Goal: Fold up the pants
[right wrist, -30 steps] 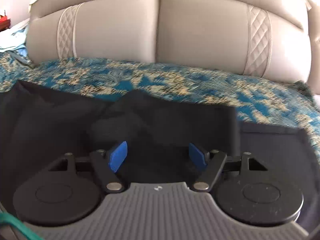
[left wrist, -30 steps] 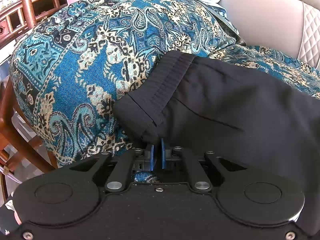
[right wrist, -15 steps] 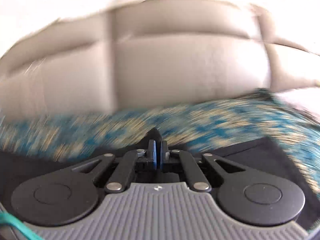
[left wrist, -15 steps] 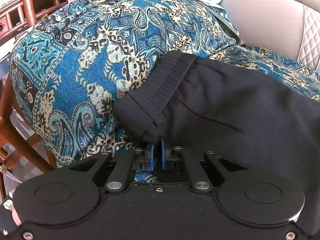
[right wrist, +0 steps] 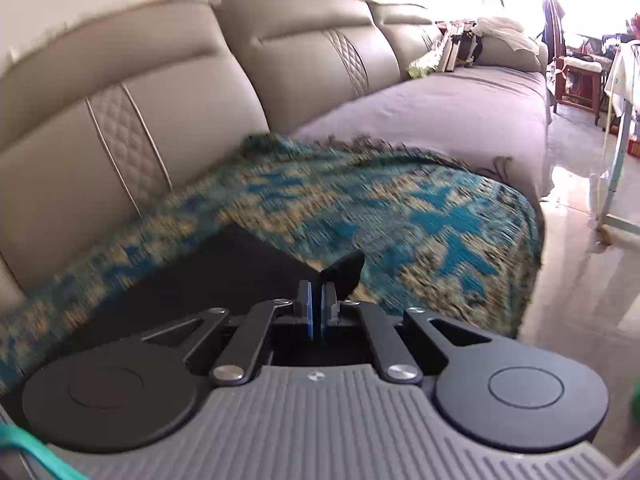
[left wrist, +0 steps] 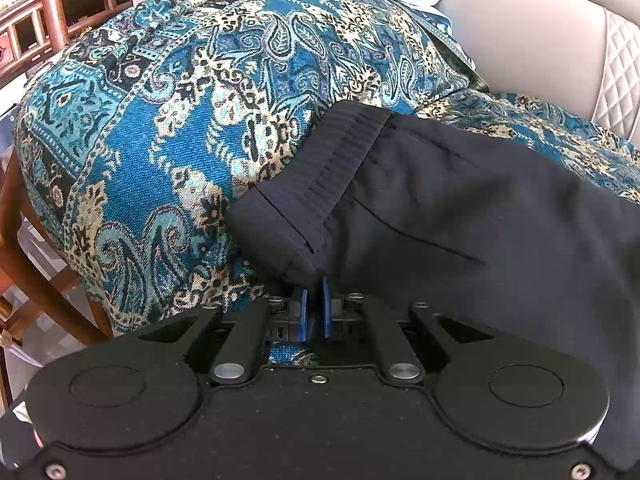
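While both grippers are closed on cloth, the black pants (left wrist: 460,208) lie spread on the patterned blue throw (left wrist: 168,128) that covers the sofa seat, filling the centre and right of the left wrist view. The left gripper (left wrist: 314,312) has its blue pads almost together at the lower centre of that frame, and they pinch the near corner of the waistband (left wrist: 320,184), whose ribbed elastic runs up toward the middle. I judge this grip is there to hold the waist end in place, so that the cloth does not slide while the other end is carried. In the right wrist view the right gripper (right wrist: 316,308) is also nearly closed, and a small flap of black fabric sticks out just above and right of its pads, so it holds an edge of the pants, probably near a leg end. That view is blurred on the throw. The beige sofa back (right wrist: 168,92) fills the upper left there. The fold seems only started, since most of the garment is flat.
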Tool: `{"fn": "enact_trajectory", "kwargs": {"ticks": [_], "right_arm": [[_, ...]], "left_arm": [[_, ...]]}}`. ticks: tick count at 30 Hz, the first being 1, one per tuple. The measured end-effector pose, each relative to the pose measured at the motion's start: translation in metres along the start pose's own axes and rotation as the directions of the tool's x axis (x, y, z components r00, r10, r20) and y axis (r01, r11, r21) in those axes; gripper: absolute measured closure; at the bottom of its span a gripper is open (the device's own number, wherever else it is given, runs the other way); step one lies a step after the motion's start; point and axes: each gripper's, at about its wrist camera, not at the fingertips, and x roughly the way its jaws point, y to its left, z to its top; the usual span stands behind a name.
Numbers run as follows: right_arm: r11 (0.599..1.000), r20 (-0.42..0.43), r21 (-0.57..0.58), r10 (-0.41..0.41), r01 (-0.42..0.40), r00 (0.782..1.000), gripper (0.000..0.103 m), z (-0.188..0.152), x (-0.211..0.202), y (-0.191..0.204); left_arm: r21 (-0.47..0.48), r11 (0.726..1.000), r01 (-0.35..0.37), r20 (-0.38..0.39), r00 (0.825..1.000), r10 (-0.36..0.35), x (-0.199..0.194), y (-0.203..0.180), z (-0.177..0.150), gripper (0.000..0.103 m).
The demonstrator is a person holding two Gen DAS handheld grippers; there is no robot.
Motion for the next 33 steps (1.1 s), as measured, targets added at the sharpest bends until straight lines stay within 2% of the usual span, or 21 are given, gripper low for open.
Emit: {"fn": "enact_trajectory", "kwargs": {"ticks": [2, 6, 8, 9, 10, 11, 12, 13, 14, 17, 19, 22, 25, 27, 28, 30, 31, 32, 33], "right_arm": [[0.999, -0.033, -0.033, -0.036, 0.034, 0.999, 0.097, -0.005, 0.005, 0.000], [0.998, -0.105, -0.024, -0.064, 0.062, 0.992, 0.096, -0.012, 0.016, -0.008], [0.997, -0.102, -0.017, -0.077, 0.076, 0.992, 0.093, -0.012, 0.015, -0.008], [0.995, -0.088, -0.024, -0.099, 0.097, 0.991, 0.087, -0.012, 0.012, -0.005], [0.994, -0.071, -0.031, -0.108, 0.107, 0.992, 0.073, -0.011, 0.008, -0.003], [0.993, -0.045, -0.036, -0.115, 0.113, 0.992, 0.073, -0.010, 0.003, 0.002], [0.994, -0.014, -0.045, -0.104, 0.103, 0.995, 0.069, -0.008, -0.003, 0.007], [0.995, 0.011, -0.057, -0.078, 0.079, 0.997, 0.057, -0.006, -0.008, 0.014], [0.996, 0.033, -0.074, -0.038, 0.040, 0.999, 0.051, -0.005, -0.012, 0.023], [0.982, 0.044, -0.147, 0.128, -0.120, 0.991, 0.045, -0.007, -0.024, 0.058], [0.946, -0.002, -0.200, 0.259, -0.254, 0.966, 0.042, -0.013, -0.030, 0.087], [0.861, -0.094, -0.261, 0.427, -0.436, 0.899, 0.040, -0.029, -0.039, 0.135], [0.744, -0.191, -0.354, 0.536, -0.567, 0.822, 0.035, -0.057, -0.057, 0.185], [0.645, -0.260, -0.428, 0.583, -0.633, 0.770, 0.034, -0.080, -0.071, 0.216], [0.603, -0.288, -0.455, 0.597, -0.656, 0.749, 0.032, -0.090, -0.078, 0.227], [0.518, -0.338, -0.504, 0.617, -0.691, 0.710, 0.031, -0.109, -0.090, 0.246], [0.484, -0.357, -0.523, 0.623, -0.702, 0.696, 0.031, -0.117, -0.094, 0.253], [0.456, -0.375, -0.536, 0.626, -0.711, 0.684, 0.031, -0.125, -0.098, 0.261], [0.433, -0.394, -0.541, 0.626, -0.720, 0.673, 0.031, -0.132, -0.102, 0.269]], "left_arm": [[0.000, 1.000, 0.000, -0.003, 1.000, 0.000, 0.000, 0.000, 0.001, 0.096], [0.010, 1.000, -0.006, -0.002, 1.000, 0.006, -0.002, -0.003, 0.002, 0.094], [-0.005, 1.000, 0.014, 0.001, 1.000, -0.014, -0.008, -0.001, 0.003, 0.077], [-0.015, 0.999, 0.029, 0.013, 0.999, -0.029, -0.013, 0.000, 0.003, 0.072], [-0.018, 0.999, 0.040, 0.028, 0.999, -0.040, -0.018, 0.000, 0.002, 0.063], [-0.013, 0.999, 0.052, 0.051, 0.997, -0.051, -0.024, -0.001, 0.002, 0.060], [0.001, 0.998, 0.063, 0.076, 0.995, -0.063, -0.032, -0.004, 0.002, 0.059], [0.023, 0.997, 0.072, 0.101, 0.992, -0.074, -0.039, -0.008, 0.001, 0.055], [0.049, 0.995, 0.082, 0.125, 0.988, -0.087, -0.047, -0.014, 0.001, 0.049], [0.125, 0.982, 0.143, 0.171, 0.972, -0.164, -0.071, -0.038, 0.001, 0.039], [0.190, 0.960, 0.206, 0.177, 0.955, -0.239, -0.087, -0.062, 0.000, 0.038], [0.278, 0.916, 0.289, 0.158, 0.927, -0.341, -0.104, -0.104, -0.005, 0.038], [0.337, 0.866, 0.368, 0.105, 0.900, -0.423, -0.106, -0.149, -0.010, 0.038], [0.363, 0.844, 0.394, 0.075, 0.891, -0.448, -0.104, -0.173, -0.013, 0.039], [0.376, 0.833, 0.406, 0.058, 0.887, -0.459, -0.101, -0.186, -0.016, 0.042], [0.382, 0.819, 0.428, 0.020, 0.882, -0.470, -0.094, -0.203, -0.018, 0.057], [0.375, 0.814, 0.443, -0.003, 0.879, -0.476, -0.088, -0.211, -0.017, 0.072], [0.370, 0.810, 0.455, -0.022, 0.876, -0.481, -0.081, -0.216, -0.016, 0.081], [0.367, 0.808, 0.461, -0.033, 0.875, -0.484, -0.075, -0.219, -0.015, 0.082]]}}
